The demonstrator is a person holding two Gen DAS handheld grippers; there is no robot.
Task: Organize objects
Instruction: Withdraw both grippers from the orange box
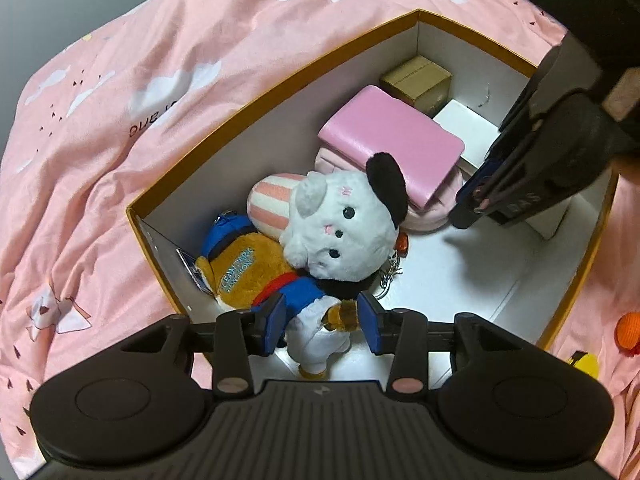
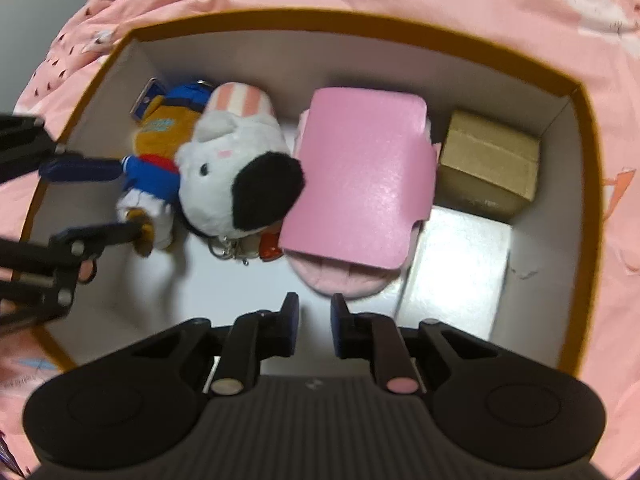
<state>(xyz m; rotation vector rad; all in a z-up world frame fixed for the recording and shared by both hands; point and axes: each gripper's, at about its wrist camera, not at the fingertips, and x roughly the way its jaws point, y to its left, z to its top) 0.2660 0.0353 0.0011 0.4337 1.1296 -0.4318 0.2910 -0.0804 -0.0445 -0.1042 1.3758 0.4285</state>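
An orange-rimmed white box (image 1: 280, 80) (image 2: 360, 24) lies on the pink bedding. Inside are a white plush with a black ear (image 1: 344, 224) (image 2: 236, 168), a brown plush in blue and white clothes (image 1: 256, 272) (image 2: 156, 168), a pink notebook (image 1: 396, 144) (image 2: 360, 176) on a pink pouch (image 2: 340, 276), a small cardboard box (image 1: 418, 78) (image 2: 488, 164) and a white box (image 1: 468, 124) (image 2: 456, 268). My left gripper (image 1: 322, 322) (image 2: 116, 200) straddles the brown plush's legs with jaws apart. My right gripper (image 2: 315, 326) (image 1: 468, 208) is slightly open and empty above the box floor.
Pink cloud-print bedding (image 1: 120, 120) surrounds the box. An orange knitted thing (image 1: 628, 330) and a yellow object (image 1: 586, 364) lie on the bedding right of the box. Bare white floor (image 1: 460, 280) shows in the box's near right part.
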